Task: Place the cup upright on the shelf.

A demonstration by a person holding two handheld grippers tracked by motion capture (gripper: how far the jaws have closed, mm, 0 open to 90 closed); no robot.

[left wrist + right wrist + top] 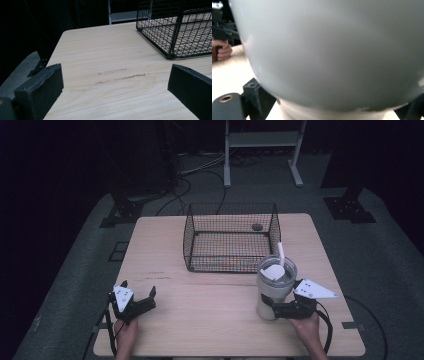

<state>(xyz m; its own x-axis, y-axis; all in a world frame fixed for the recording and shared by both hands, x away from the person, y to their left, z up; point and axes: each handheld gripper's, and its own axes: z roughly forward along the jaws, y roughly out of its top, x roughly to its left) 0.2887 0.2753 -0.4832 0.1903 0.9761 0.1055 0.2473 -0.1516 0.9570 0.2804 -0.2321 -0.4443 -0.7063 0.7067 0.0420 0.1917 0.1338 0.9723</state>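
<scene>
A pale grey tumbler (272, 295) with a clear lid and a white straw (281, 254) stands upright on the wooden table (200, 325), at the right, just in front of a black wire basket (227, 264). My right gripper (270, 309) is shut on the tumbler's lower body, with a jaw on each side. In the right gripper view the tumbler (332, 50) is very close between the two jaws of my right gripper (334, 102). My left gripper (138, 290) rests near the table's front left, open, with bare wood between the jaws of the left gripper (116, 75).
The wire basket (175, 30) sits at the table's middle back, with a small dark object (257, 226) inside near its far right corner. A white metal frame (262, 142) stands on the dark floor behind the table. Bare wood lies between the two grippers.
</scene>
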